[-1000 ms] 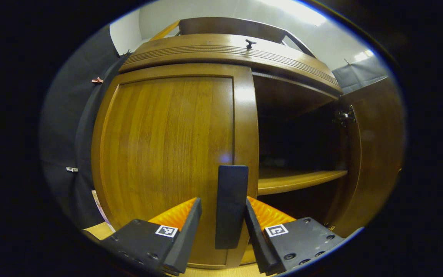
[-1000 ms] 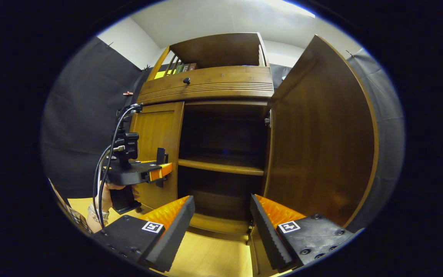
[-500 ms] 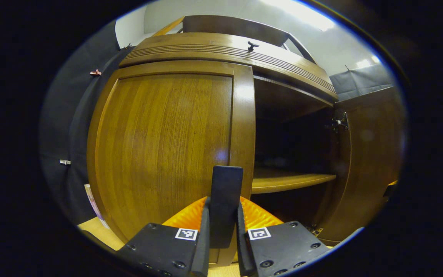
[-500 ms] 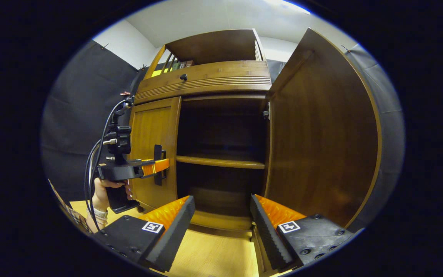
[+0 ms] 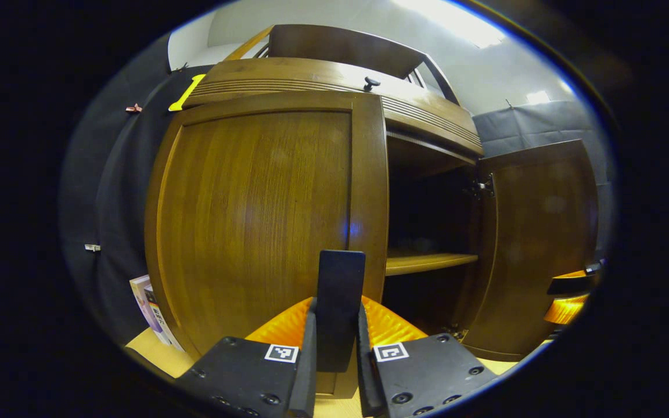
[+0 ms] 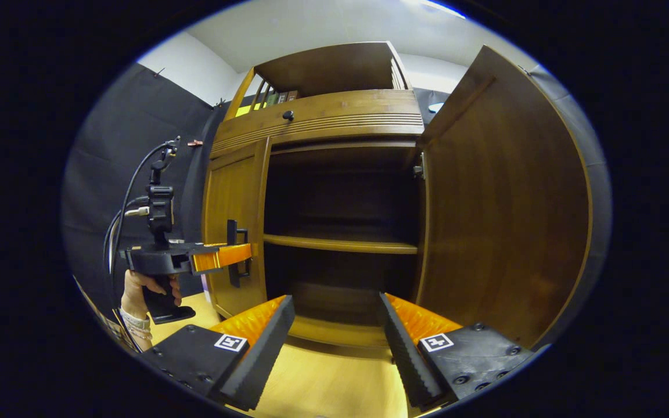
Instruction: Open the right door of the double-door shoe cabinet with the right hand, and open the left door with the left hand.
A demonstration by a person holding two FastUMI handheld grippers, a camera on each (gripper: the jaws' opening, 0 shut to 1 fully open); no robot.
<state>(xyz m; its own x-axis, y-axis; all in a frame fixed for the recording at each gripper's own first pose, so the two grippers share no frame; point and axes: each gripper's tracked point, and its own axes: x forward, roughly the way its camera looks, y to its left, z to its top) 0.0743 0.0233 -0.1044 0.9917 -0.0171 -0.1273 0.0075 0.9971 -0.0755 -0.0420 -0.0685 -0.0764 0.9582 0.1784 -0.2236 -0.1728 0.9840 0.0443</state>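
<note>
Nearest the left gripper view's lens, left gripper (image 5: 334,354) clamped on the left door's black handle (image 5: 340,307), both fingers pressing its sides as half a second ago. Just beyond, left door (image 5: 265,215) now swung slightly out from the shoe cabinet (image 6: 323,119). Farther right, right gripper (image 6: 334,342) hanging with jaws apart before the dark shelf (image 6: 340,244); right door (image 6: 503,209) wide open.

The left gripper view sits close against the brown wooden left door (image 5: 265,220), looking up along its black handle (image 5: 339,302). The right gripper view faces the brown wooden double-door shoe cabinet (image 6: 334,122) from farther back. Both share the dark interior shelf (image 6: 340,244).
</note>
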